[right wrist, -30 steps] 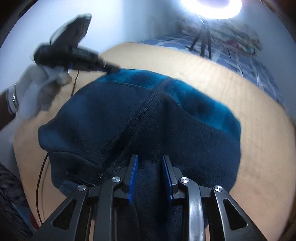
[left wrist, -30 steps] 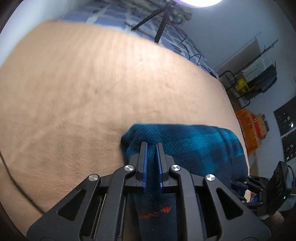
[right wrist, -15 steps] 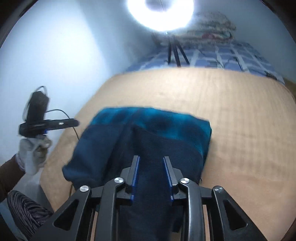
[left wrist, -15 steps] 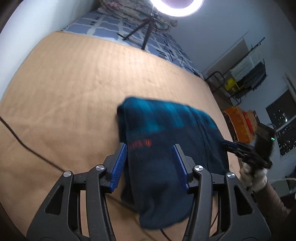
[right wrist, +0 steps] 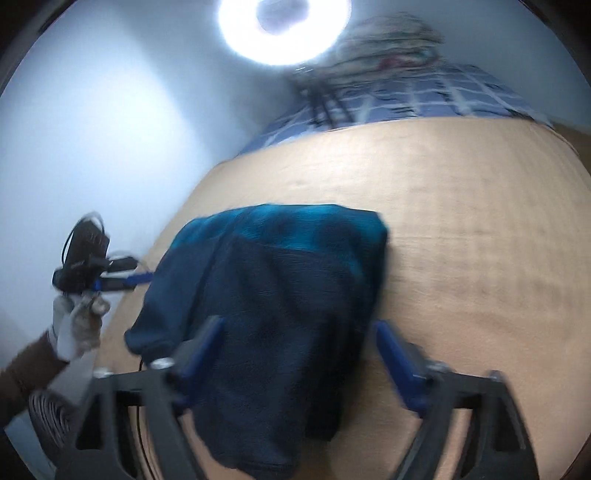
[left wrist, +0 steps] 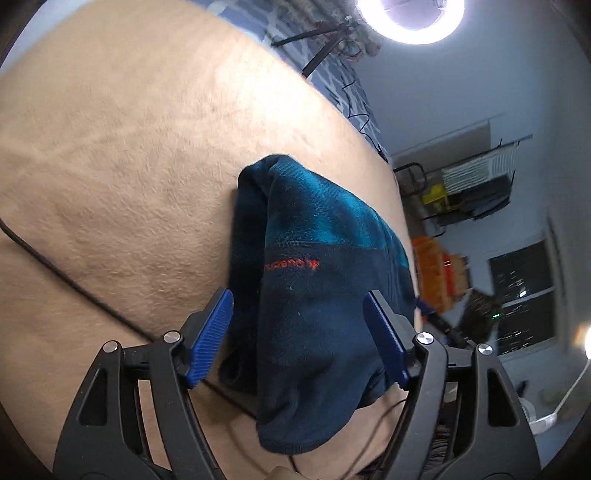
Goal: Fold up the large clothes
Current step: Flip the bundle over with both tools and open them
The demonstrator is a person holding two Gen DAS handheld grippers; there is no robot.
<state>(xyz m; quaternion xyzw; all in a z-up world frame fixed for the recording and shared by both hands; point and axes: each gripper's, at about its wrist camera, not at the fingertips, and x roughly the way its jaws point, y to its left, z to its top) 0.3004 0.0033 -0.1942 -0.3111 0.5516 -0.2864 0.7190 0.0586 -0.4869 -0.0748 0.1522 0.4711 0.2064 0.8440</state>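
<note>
A dark blue and teal fleece garment [left wrist: 317,280] lies folded on a tan blanket [left wrist: 129,166], with a small orange logo [left wrist: 291,264] on its top layer. My left gripper [left wrist: 299,306] hovers over its near end; the jaws are opening, and the blue pads [left wrist: 212,332] stand clear of the cloth on either side. In the right wrist view the same garment [right wrist: 273,295] lies below my right gripper [right wrist: 295,332], whose jaws are also opening wide, pads off the fabric. The left gripper [right wrist: 122,278] shows there at the far left, held by a gloved hand [right wrist: 75,325].
A black cable [left wrist: 55,269] runs across the blanket and under the garment. A ring light [right wrist: 282,27] on a tripod stands beyond a blue checked bedcover [right wrist: 424,99]. To the right in the left wrist view are a rack [left wrist: 476,184] and an orange crate [left wrist: 432,266].
Both grippers have let go of the garment and spread their jaws. Both have drawn back from it, so the folded fleece now lies free on the blanket.
</note>
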